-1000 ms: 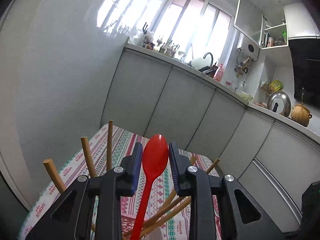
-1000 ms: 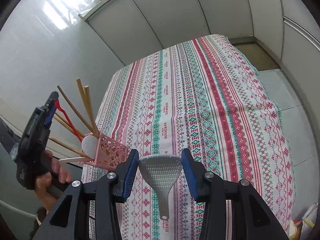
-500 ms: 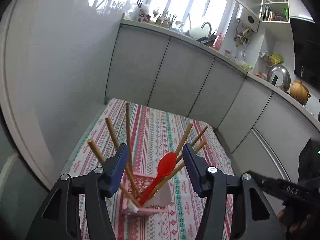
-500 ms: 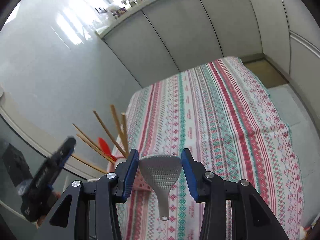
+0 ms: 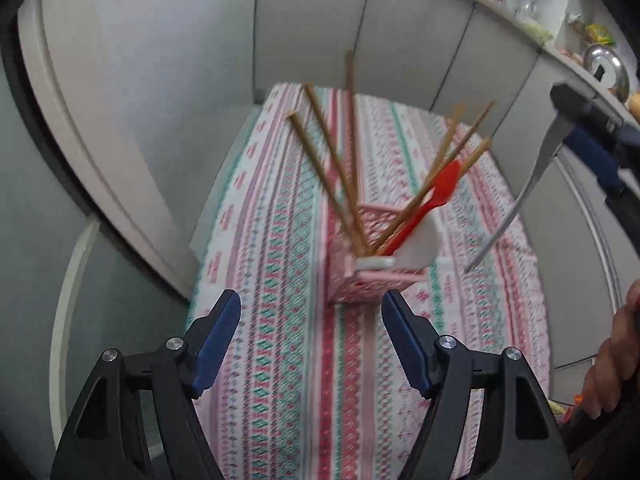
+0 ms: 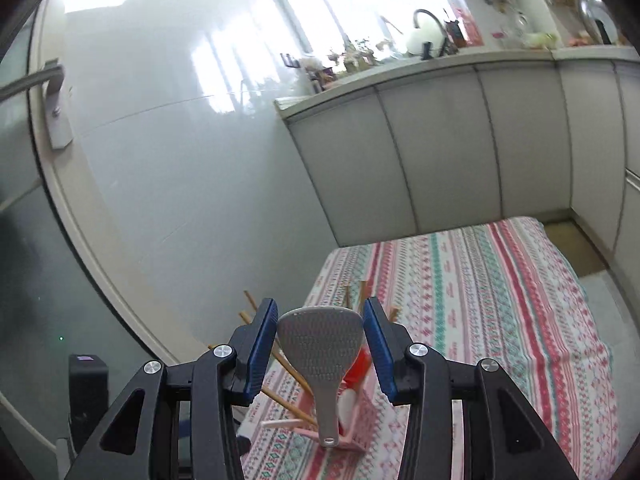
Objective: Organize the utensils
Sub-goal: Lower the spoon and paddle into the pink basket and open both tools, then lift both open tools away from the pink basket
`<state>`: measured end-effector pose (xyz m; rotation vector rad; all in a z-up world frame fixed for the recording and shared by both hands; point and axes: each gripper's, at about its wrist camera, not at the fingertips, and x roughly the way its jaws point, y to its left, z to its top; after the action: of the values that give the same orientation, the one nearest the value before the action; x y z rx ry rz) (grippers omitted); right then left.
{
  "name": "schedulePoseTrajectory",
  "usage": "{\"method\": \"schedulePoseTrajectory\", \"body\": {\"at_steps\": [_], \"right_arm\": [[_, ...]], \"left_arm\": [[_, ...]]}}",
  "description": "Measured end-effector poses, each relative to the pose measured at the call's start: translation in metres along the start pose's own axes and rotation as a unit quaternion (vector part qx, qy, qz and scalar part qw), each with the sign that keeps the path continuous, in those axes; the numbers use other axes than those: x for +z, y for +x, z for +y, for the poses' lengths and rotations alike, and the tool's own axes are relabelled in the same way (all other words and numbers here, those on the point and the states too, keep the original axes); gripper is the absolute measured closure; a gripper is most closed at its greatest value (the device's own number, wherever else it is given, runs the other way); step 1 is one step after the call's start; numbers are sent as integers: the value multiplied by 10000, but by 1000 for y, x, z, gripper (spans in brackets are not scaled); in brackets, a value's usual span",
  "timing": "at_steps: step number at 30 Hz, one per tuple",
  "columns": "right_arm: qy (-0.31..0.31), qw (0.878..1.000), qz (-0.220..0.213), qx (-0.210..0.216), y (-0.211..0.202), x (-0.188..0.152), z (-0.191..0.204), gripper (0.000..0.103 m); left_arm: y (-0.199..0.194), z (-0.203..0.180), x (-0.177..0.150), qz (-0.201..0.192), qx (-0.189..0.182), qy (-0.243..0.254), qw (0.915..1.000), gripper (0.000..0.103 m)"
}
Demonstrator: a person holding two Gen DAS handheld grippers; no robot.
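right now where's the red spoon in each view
Left wrist view: red spoon right of centre, leaning up and right out of the pink basket among the chopsticks.
Right wrist view: low centre, only a sliver of it shows behind the grey rice paddle held in the right tool.
Shared landmark: the pink basket on the striped tablecloth.

left tongs [image 5: 311, 330], jaws just opening, empty above pink basket [image 5: 374, 280] holding red spoon [image 5: 430, 204].
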<state>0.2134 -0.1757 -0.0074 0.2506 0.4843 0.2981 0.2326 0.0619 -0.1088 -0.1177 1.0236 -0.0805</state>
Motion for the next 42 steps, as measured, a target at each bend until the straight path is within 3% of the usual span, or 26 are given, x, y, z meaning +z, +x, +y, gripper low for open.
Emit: {"method": "schedulePoseTrajectory", "body": {"at_steps": [9,17,24,27,36,42], "right_arm": [[-592,9978,98,-264,65,-26,24,58],[-927,9953,58,-257,84,-49,34,58],[-938,9949,270,-265,93,-64,32,57],[-842,9959,306,-121,86,-60,28,43],[-732,9968,287,-156,39,-40,27,43],[-598,9953,409,-641,-14,-26,17,29]], "left_arm": [[31,17,0,593,303,21,9978,28],[30,21,-2,601,180,-31,9980,28],[32,23,-2,639,190,-88,9977,28],[32,24,-1,637,175,-121,9977,28],[21,15,-2,496,90,-75,9987,28],[-15,1,-8,164,107,-87,9998,26]]}}
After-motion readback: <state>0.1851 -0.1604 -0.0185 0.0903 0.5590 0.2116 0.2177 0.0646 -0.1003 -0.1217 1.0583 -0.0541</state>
